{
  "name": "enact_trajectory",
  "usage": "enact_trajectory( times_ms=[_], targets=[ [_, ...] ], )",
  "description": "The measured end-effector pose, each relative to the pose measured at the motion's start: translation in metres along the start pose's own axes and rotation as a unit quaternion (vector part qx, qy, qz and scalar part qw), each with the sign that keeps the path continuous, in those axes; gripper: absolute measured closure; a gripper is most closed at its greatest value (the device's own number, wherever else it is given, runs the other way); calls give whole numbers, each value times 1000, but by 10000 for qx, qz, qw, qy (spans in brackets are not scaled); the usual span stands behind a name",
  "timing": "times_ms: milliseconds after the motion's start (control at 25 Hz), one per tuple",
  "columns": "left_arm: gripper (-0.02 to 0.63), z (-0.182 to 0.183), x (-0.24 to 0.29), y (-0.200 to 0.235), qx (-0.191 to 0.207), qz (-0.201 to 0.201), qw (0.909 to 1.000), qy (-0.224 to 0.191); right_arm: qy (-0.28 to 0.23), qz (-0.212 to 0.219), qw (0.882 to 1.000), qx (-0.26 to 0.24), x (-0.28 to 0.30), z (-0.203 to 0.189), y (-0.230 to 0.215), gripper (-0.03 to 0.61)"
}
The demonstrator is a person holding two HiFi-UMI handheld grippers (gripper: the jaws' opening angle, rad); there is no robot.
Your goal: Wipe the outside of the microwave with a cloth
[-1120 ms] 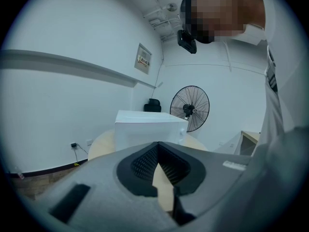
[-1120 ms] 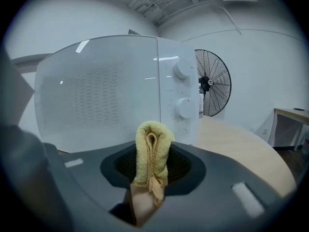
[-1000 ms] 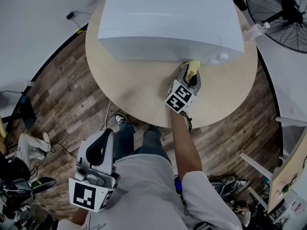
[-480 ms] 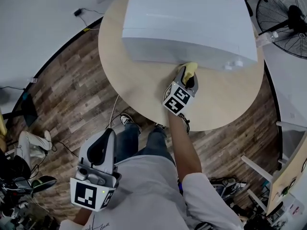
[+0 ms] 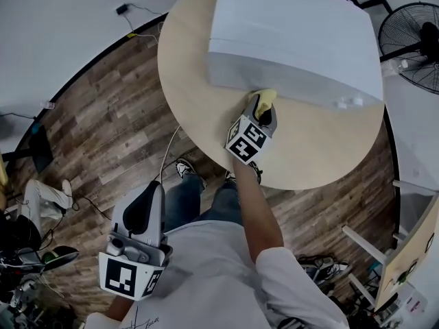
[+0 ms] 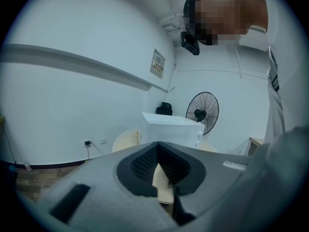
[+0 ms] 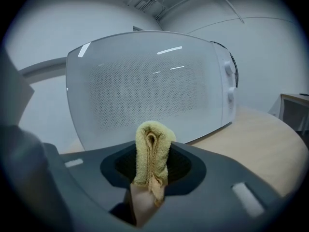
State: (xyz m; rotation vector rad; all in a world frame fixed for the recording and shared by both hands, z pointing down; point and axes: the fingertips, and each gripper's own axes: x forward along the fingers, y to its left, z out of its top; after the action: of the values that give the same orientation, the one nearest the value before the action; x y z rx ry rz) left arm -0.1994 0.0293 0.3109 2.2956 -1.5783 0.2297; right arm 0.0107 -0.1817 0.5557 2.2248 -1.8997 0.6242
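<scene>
Microwave (image 5: 295, 33) sits on the round table (image 5: 322, 156), door shut, mesh window facing the person. Right gripper (image 5: 263, 107) is clamped on a folded yellow cloth (image 7: 152, 151), whose tip is right up at the door's lower edge, left of the knobs (image 7: 231, 94). Left gripper (image 6: 161, 178) is down by the person's side, well off the table, jaws pinched together on nothing.
</scene>
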Motion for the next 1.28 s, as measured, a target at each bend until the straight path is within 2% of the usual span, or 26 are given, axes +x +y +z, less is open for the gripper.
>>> enact_trajectory(
  times_ms=[680,1040,1280],
  targets=[
    [621,-1,-16,66,-57,45,10000,2,164,164,9997,30,-7,-25,85,446],
    [621,-5,-20,79,-92,76,9999,3,251,599,9979,-81,-13,-35,130,446],
    [621,-7,-31,79,-124,254,9996,-23,267,939,9951,-178,-21,-36,150,445]
  ],
)
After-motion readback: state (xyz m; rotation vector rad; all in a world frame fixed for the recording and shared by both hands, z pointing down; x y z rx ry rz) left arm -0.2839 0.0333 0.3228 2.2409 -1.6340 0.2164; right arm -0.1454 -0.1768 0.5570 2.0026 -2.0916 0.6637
